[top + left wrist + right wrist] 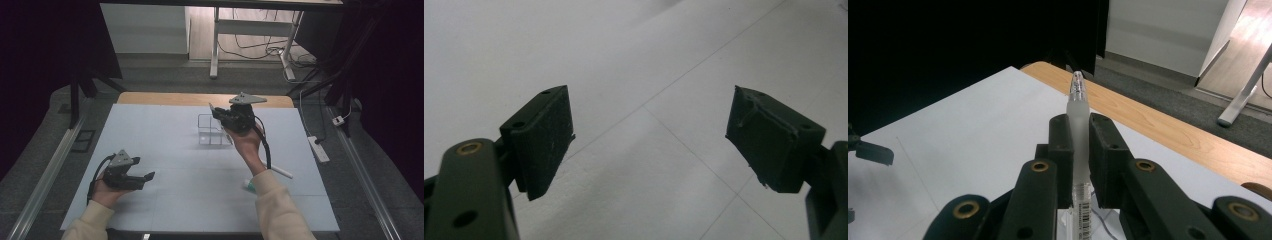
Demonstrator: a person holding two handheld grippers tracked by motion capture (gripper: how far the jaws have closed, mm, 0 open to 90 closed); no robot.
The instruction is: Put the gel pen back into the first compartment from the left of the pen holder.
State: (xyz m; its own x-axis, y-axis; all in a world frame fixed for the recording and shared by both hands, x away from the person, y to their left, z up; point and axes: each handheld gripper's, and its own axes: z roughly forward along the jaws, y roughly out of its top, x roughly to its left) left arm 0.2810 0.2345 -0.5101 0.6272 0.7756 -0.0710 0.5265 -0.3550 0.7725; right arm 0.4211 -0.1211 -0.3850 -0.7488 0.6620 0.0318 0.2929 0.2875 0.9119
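My right gripper (1079, 150) has its two black fingers (1060, 145) pinched on a pen (1077, 107), a slim frosted one with a clear cap end and a barcode label low on its barrel. The pen stands up between the pads and sticks out past their tips. In the high view my right gripper (220, 114) is raised over the clear box (210, 131), an open see-through container standing on the white sheet (165, 150) toward the far edge of the table (200, 98). The gripper sits just above the box's right side, tilted, with its grey plate on top.

My left gripper (148, 176) rests low, well apart from the box, nearer to me and off to the box's left. Its fingers (546, 137) are spread wide with nothing between them, just the bare sheet and its faint seams beneath.

A white marker (279, 171) lies on the sheet on the near right of the box, beside my right sleeve (277, 207), and a small green-and-white thing (248, 185) lies just beside that sleeve; I cannot tell what it is.
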